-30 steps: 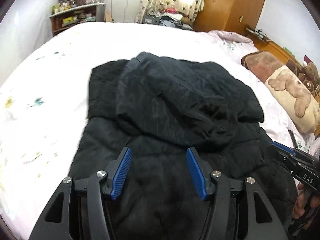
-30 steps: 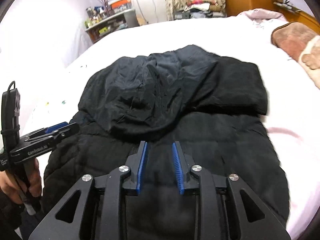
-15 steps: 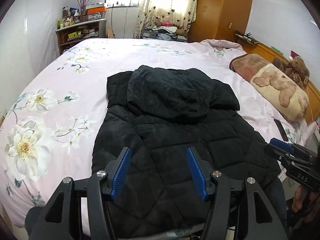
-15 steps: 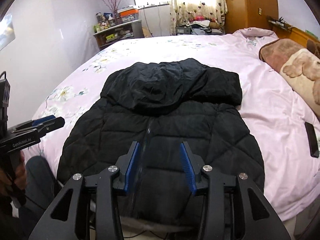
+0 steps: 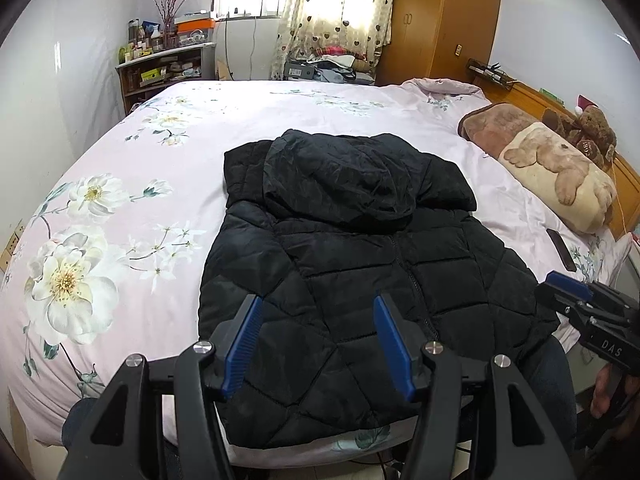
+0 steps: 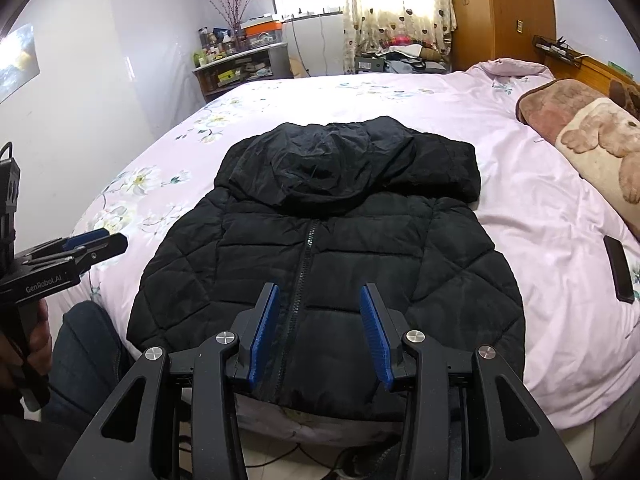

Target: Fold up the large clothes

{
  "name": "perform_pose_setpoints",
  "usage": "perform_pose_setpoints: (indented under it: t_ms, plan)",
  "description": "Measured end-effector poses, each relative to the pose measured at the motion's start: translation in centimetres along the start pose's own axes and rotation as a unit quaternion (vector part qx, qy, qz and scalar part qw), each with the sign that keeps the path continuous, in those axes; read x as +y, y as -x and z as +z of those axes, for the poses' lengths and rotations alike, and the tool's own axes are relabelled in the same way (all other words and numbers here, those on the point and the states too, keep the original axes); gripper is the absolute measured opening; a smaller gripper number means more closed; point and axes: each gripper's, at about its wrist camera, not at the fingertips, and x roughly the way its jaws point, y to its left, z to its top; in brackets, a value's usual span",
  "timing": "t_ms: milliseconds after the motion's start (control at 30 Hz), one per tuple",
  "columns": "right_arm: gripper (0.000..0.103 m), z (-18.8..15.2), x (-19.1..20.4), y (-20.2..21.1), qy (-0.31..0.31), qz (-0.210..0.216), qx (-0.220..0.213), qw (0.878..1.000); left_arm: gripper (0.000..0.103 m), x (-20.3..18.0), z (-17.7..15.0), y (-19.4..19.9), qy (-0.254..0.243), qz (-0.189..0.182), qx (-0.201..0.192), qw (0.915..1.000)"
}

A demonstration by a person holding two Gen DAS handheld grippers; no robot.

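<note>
**Both claws free above the near edge of the bed, jacket laid out ahead**

My left claw is spread wide with nothing between its blue pads, and my right claw is likewise parted and empty. I hold both of them back off the near edge of the bed, up above the cloth and not touching it, which I judge gives me a full look at the garment before I choose where to take hold. From the left wrist view the right claw shows at the far right, off the bed's near right corner; from the right wrist view the left claw shows at the far left, off the near left side.

The black quilted jacket lies front up, zipper closed and running straight away from me. Its hem hangs a little over the near edge of the bed, just beyond and below both claws. The hood is turned down over the chest, and the sleeves seem tucked in across the shoulders, so the bundle already looks narrowed. I judge a fold of hem toward hood is what remains.

Further out, a dark phone lies near the right edge of the bed, well apart from the jacket, and a bear-print pillow sits along the far right edge.
</note>
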Motion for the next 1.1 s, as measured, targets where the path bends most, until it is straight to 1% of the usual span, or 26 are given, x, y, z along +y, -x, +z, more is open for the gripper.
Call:
perform_pose_setpoints:
  t_ms: [133, 233, 467, 600, 667, 800, 933, 1033, 1100]
  plan:
    - [0.045, -0.2, -0.7, -0.1, -0.010, -0.003, -0.001, 1.000, 0.060, 0.0, -0.2, -0.4, -0.002, 0.005, 0.004, 1.0000]
    - [0.050, -0.4, -1.4, -0.3, -0.018, -0.006, 0.003, 1.000, 0.060, 0.2, -0.4, -0.8, -0.002, 0.011, 0.006, 0.9999]
    - [0.050, -1.1, -4.3, -1.3, -0.046, -0.026, 0.015, 0.998, 0.061, 2.1, -0.9, -2.8, 0.014, 0.028, 0.023, 0.9992]
    - [0.050, -1.4, -6.4, -1.8, -0.062, -0.042, 0.023, 0.997, 0.063, 4.0, -1.3, -4.4, 0.030, 0.044, 0.032, 0.9981]
    - [0.050, -1.5, -7.7, -2.1, -0.076, -0.050, 0.026, 0.996, 0.063, 4.9, -1.6, -5.4, 0.039, 0.054, 0.043, 0.9969]
    - [0.050, -1.8, -10.5, -2.6, -0.097, -0.067, 0.032, 0.993, 0.063, 7.0, -2.5, -7.6, 0.059, 0.063, 0.066, 0.9941]
    - [0.053, -2.2, -13.8, -3.8, -0.122, -0.080, 0.056, 0.988, 0.064, 8.7, -3.6, -9.5, 0.068, 0.075, 0.088, 0.9910]
    - [0.055, -2.6, -15.8, -4.1, -0.146, -0.080, 0.058, 0.984, 0.068, 9.5, -4.6, -10.6, 0.081, 0.067, 0.102, 0.9892]
    - [0.055, -3.1, -17.3, -4.9, -0.166, -0.075, 0.073, 0.981, 0.069, 9.7, -5.2, -11.2, 0.092, 0.060, 0.111, 0.9878]
